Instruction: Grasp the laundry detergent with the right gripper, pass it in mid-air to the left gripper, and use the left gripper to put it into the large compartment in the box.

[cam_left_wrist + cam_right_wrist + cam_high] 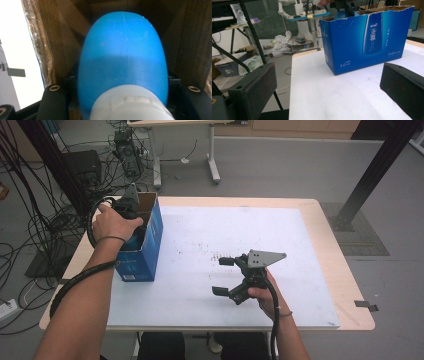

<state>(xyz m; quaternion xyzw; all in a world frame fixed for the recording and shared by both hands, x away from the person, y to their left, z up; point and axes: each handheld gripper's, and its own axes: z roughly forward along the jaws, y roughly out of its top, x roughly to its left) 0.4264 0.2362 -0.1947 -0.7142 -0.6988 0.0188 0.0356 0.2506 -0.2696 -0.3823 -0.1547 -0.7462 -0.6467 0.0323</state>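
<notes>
An open blue cardboard box point(148, 246) point(367, 37) stands on the left part of the white table top point(260, 230). My left gripper point(131, 209) reaches down into it from above. In the left gripper view a blue rounded bottle point(122, 50) with a white cap point(130, 106) sits between the jaws, with the brown inside walls of the box around it; the gripper is shut on the bottle. My right gripper point(223, 276) point(327, 92) rests low over the table's middle, pointing left toward the box, open with nothing between its jaws.
The table's wooden rim point(350, 285) shows past the white sheet at the right and far side. Many black cables point(30, 225) lie on the floor at the left. A black frame post point(370, 175) stands at the far right, and desk legs point(212, 155) stand beyond the table.
</notes>
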